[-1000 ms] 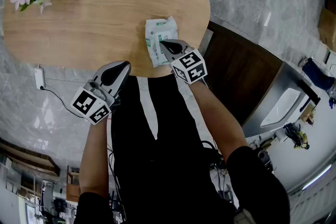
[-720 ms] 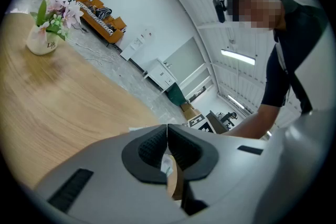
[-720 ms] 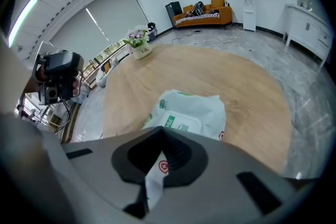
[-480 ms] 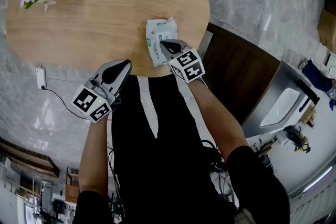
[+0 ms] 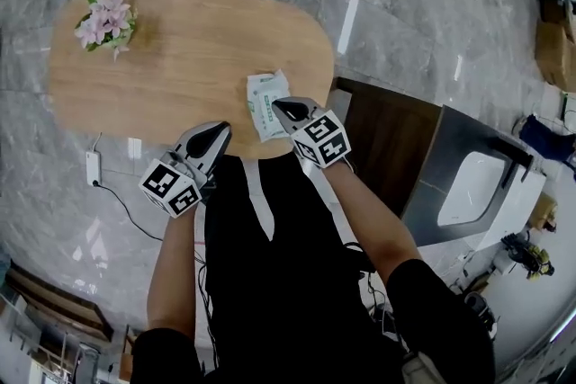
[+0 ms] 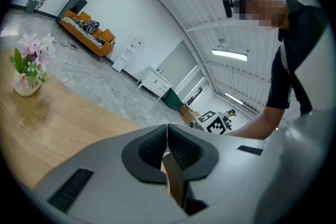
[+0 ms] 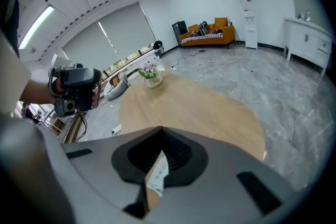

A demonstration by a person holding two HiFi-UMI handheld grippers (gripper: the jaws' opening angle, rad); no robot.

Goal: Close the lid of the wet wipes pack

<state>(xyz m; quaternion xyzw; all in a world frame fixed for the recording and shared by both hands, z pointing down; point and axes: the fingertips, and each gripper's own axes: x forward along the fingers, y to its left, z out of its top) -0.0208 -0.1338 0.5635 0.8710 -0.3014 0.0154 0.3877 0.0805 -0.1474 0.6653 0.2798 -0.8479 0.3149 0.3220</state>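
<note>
The wet wipes pack (image 5: 264, 100), white with green print, lies flat near the front edge of the oval wooden table (image 5: 180, 58). My right gripper (image 5: 280, 107) is shut and sits over the pack's near right end; whether it touches is unclear. In the right gripper view a strip of the pack (image 7: 157, 176) shows through the slit below the shut right gripper (image 7: 160, 136). My left gripper (image 5: 219, 132) hangs at the table's front edge, left of the pack and apart from it. In its own view the left gripper (image 6: 167, 132) is shut on nothing. The lid is hidden.
A small pot of pink flowers (image 5: 106, 17) stands at the table's far left end. A dark wooden cabinet (image 5: 387, 139) and a white basin (image 5: 470, 186) stand to the right. A power strip (image 5: 92, 168) and its cable lie on the grey marble floor.
The head view has pulled back and shows more floor. Both grippers stay shut and hold much the same places by the pack; the left one sits slightly nearer the table edge.
</note>
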